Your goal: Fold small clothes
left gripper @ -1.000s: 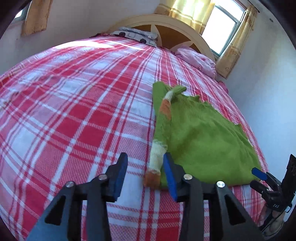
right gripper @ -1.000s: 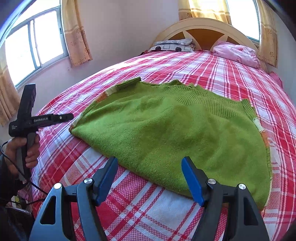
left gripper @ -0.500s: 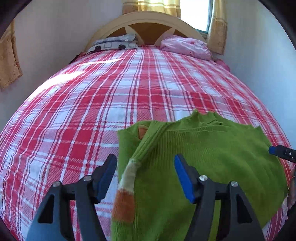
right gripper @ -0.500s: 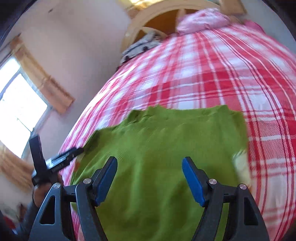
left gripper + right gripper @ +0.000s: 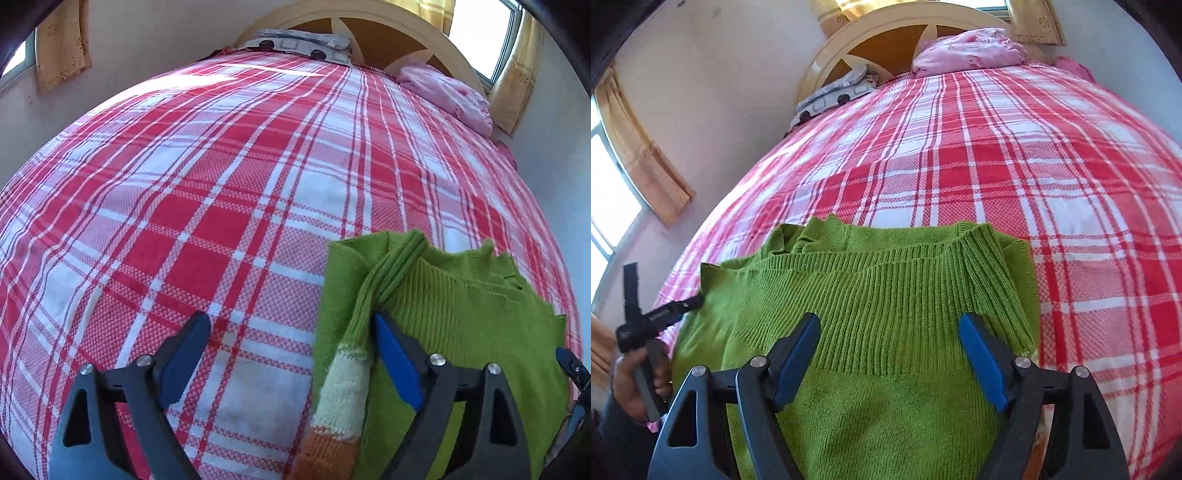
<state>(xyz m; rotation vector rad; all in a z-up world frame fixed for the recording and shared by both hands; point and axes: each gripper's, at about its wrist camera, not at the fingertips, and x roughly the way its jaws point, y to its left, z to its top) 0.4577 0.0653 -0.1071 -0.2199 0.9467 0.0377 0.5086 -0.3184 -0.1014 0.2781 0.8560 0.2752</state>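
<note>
Left wrist view: your left gripper (image 5: 291,354) has its jaws wide apart, just been opening, nothing pinched; the green sweater (image 5: 461,325) fills the lower right on the bed (image 5: 221,184), its striped sleeve (image 5: 354,354) lying between them. Catch sleeve and edge together. Right wrist view: your right gripper (image 5: 890,358) has just widened too, jaws apart over the ribbed band (image 5: 886,302), lower centre. Grab both layers squarely.

Green sweater (image 5: 871,295); red-white plaid bedspread (image 5: 221,206)

One green sweater (image 5: 871,332), two pillows (image 5: 448,98), two grippers (image 5: 888,358).
</note>
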